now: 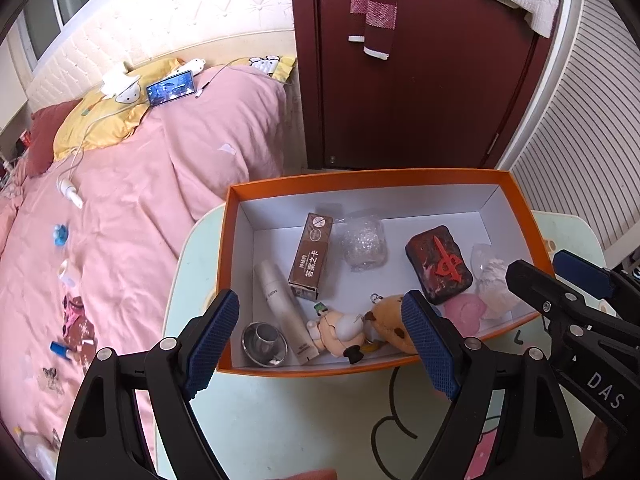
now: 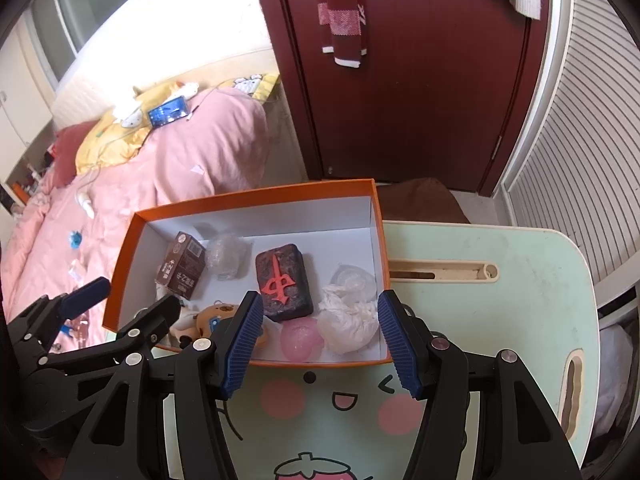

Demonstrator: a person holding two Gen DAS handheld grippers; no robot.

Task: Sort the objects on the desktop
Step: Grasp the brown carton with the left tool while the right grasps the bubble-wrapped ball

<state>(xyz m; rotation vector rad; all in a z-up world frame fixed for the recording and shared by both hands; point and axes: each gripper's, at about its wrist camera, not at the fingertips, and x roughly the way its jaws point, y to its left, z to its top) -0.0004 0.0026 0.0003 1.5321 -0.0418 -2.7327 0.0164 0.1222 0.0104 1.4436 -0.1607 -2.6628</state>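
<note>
**Left wrist view vs right wrist view: both grippers empty over the box**

Left wrist view: left gripper spread wide, holding nothing, hovering at the near wall of the orange box on the pale green desk. Only this view shows the box's left end: metal cup, white tube, small figurine. Brown carton, bubble-wrap wad, plush toy and dark mahjong-tile block also inside.

Right wrist view: right gripper likewise wide and empty, near the box's right end. Clearer here: pink round piece, white crumpled bag, both just beside the block. Desk slot visible only here.
</note>
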